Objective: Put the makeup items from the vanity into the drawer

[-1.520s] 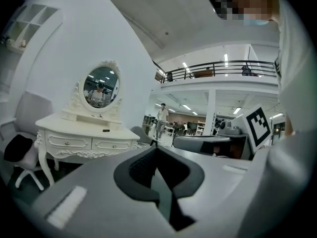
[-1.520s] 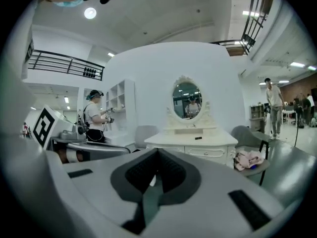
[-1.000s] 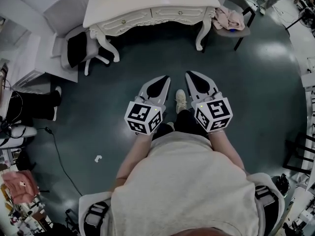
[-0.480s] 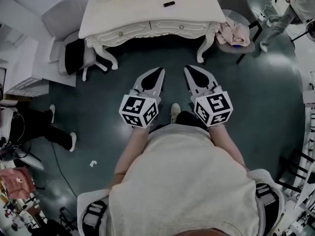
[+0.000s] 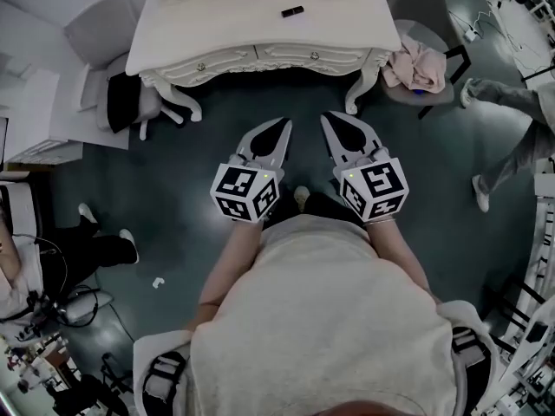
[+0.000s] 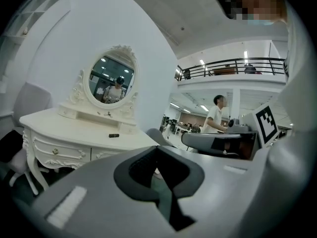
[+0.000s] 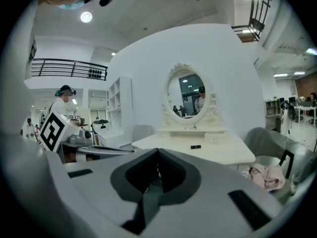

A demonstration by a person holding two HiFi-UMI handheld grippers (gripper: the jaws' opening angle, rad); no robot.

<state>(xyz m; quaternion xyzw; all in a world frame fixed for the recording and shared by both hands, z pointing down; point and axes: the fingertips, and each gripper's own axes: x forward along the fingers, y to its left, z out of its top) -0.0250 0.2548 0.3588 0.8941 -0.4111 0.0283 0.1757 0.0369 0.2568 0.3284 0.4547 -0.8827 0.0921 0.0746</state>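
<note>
Left claw [image 5: 282, 130] and right claw [image 5: 336, 125] are riding closed and empty, short of the table [image 5: 208, 24]. Dark makeup item [image 5: 293, 11] is lying on the table's back half; stepping closer and spreading one claw first seems wise.

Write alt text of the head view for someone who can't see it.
Seen from above, a person holds the left gripper and right gripper, shut and empty, over dark floor before a white vanity. A small dark item lies on its top; its drawers look closed.
</note>
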